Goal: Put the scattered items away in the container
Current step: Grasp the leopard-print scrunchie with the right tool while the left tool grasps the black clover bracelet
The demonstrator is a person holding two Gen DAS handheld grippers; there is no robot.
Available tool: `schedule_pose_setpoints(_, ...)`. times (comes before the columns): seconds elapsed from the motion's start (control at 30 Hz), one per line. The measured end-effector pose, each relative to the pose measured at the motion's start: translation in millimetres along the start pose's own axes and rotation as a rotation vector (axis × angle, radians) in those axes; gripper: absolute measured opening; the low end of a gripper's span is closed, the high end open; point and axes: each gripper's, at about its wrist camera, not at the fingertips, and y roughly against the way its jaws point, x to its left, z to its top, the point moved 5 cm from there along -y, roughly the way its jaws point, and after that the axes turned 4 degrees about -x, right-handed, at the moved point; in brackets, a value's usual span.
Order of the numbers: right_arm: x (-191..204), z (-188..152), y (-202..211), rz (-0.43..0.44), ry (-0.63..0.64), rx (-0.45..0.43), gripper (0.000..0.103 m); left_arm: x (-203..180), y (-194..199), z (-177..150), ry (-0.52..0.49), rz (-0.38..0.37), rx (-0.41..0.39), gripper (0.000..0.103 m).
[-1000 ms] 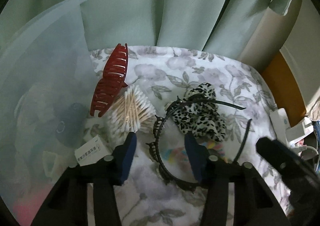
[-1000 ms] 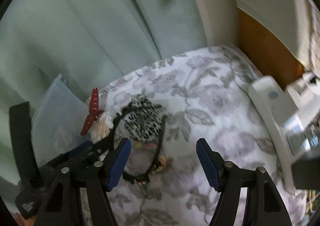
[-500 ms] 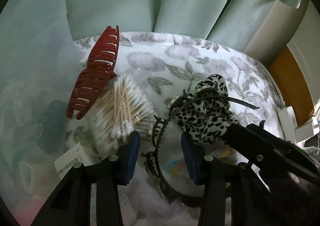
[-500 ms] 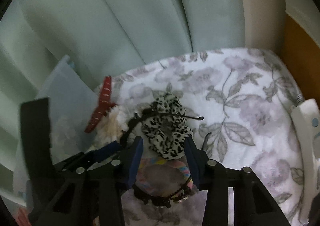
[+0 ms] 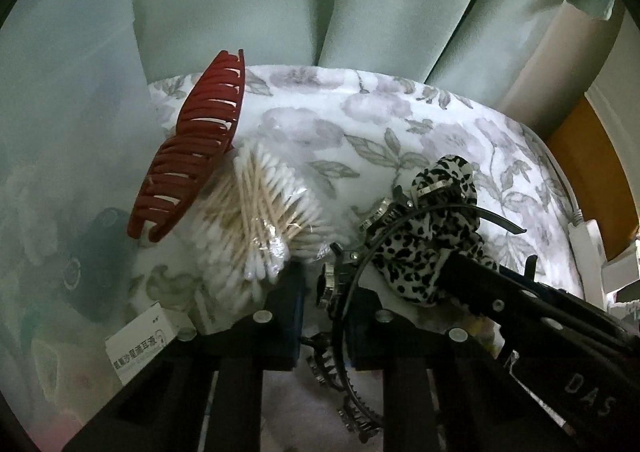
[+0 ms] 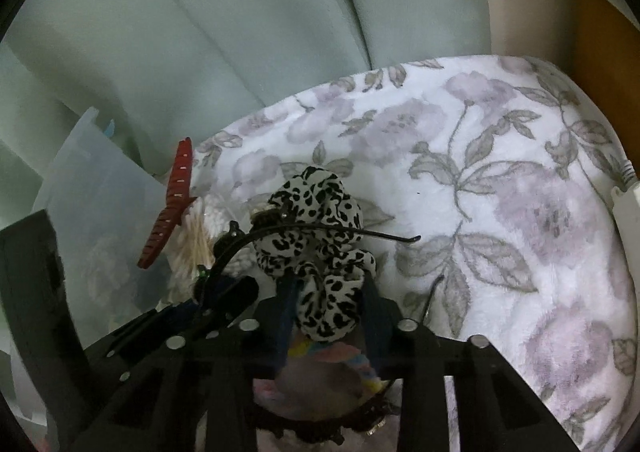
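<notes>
Dim, soft light, fisheye-warped, dark corners

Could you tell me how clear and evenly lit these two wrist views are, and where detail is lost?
Left wrist view: dim, flat light; cotton swabs slightly soft, red hair claw crisp, strong fisheye bending, translucent container hazy. Right wrist view: leopard scrunchie sharp, floral cloth bright, near hand-held gripper frames very dark.

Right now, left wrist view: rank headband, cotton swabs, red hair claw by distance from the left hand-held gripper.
1. Headband: between the fingers of the left hand-held gripper, which have just been closing on it.
2. Cotton swabs: just beyond, to the left.
3. Red hair claw: farthest, upper left, resting on the swabs.
</notes>
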Motion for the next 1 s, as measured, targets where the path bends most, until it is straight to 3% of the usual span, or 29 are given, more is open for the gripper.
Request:
schedule_pose_setpoints(0.23, 6, 1, 24, 0.004, 0.007, -0.02, 0.02, -1, 14, 1, -0.02, 0.03, -0.025, 0.017)
schedule_pose_setpoints(0.57, 19, -4, 80, 0.028, 0.015, -0.078, 0.02, -5, 53, 11, -0.034, 0.054, -0.083, 0.016)
schedule_pose_setpoints(1.0, 40, -9, 169, 0.028, 0.027, -0.215, 0.02, -17, 129, 15, -0.034, 0.02, -0.175, 0.009)
